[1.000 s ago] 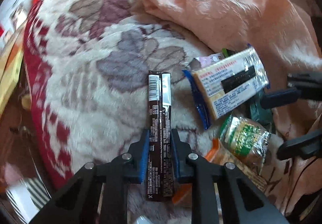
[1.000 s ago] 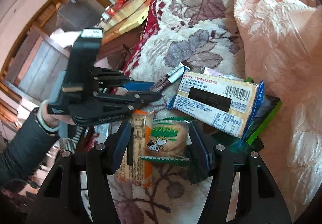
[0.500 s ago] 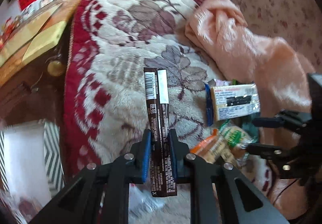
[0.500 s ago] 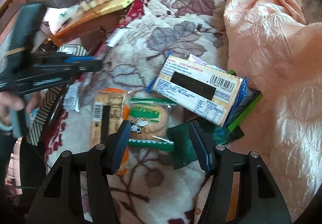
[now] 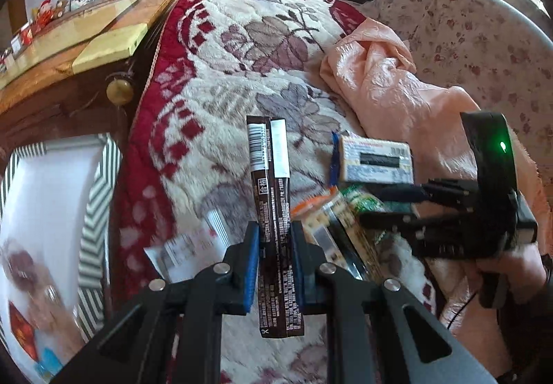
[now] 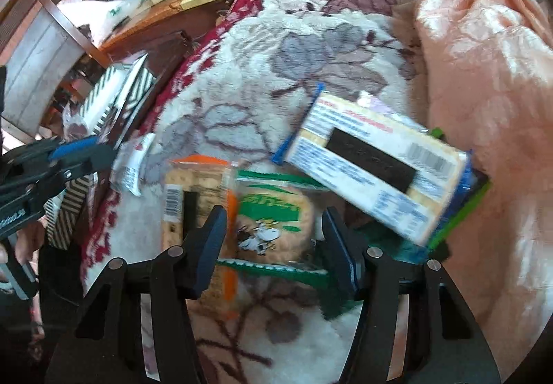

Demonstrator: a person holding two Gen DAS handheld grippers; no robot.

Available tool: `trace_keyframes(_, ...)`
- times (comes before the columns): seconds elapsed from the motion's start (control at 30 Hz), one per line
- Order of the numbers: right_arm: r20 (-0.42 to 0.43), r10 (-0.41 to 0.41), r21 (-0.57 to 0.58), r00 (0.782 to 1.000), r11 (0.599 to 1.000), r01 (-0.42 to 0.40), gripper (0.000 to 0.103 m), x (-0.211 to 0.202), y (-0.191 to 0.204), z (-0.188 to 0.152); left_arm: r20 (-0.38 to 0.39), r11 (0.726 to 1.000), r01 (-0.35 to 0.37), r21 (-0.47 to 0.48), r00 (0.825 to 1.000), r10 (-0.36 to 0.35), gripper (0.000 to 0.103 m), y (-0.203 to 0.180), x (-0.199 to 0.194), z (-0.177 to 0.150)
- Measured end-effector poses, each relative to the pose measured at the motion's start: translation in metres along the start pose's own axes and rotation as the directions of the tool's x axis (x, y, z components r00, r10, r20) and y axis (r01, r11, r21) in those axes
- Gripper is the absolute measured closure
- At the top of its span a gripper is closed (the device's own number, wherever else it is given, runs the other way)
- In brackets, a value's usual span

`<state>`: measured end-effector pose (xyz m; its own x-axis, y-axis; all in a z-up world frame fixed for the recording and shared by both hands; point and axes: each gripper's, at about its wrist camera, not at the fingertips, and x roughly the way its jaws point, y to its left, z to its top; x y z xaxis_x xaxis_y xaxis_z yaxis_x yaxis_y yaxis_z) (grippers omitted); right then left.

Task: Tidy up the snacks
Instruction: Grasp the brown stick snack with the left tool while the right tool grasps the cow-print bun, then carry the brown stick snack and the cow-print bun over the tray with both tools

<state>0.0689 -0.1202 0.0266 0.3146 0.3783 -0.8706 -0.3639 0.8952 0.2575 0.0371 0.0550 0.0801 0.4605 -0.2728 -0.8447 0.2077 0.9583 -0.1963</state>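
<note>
Brown snack bar [image 5: 274,221] clamped in left fingers [image 5: 254,259], right fingers [image 6: 214,239] spread over cookie packet [image 6: 273,221].

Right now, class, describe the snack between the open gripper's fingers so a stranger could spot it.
On the floral blanket, beside the peach cloth, snacks lie clustered. Between the right gripper fingers lies the round biscuit pack, alone in showing a green band and a cartoon cow.

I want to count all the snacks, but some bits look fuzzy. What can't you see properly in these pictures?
- Green packet, right wrist view: mostly hidden under the big cracker pack.
- Round biscuit packet, right wrist view: motion blur smears its print.
- White wrapper, left wrist view: blurred, text unreadable.
- Brown snack bar, left wrist view: the left gripper covers its sides; the small print is too tiny.
</note>
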Motion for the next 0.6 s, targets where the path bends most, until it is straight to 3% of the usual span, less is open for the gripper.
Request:
trace_keyframes(0.1,-0.025,-0.002,0.003,1.0,1.0,0.002,0.046,0.0,-0.006,0.0,0.003,1.0,-0.005,0.0,1.0,0.005,0.084,-0.005,-0.002,-0.008)
trace_keyframes(0.27,-0.072,-0.056,-0.102,0.996,0.994,0.048,0.046,0.012,0.013,0.004,0.002,1.0,-0.003,-0.004,1.0,0.003,0.084,-0.011,-0.003,-0.013)
trace_keyframes(0.33,-0.069,-0.076,-0.113,0.995,0.991,0.068,0.052,0.015,0.012,0.004,0.002,1.0,-0.012,0.002,1.0,0.012,0.084,-0.013,-0.004,-0.017)
trace_keyframes(0.6,-0.02,-0.052,-0.117,0.998,0.992,0.049,0.054,-0.009,0.014,-0.006,0.029,0.998,-0.019,-0.061,0.999,0.02,0.084,-0.004,-0.018,-0.027)
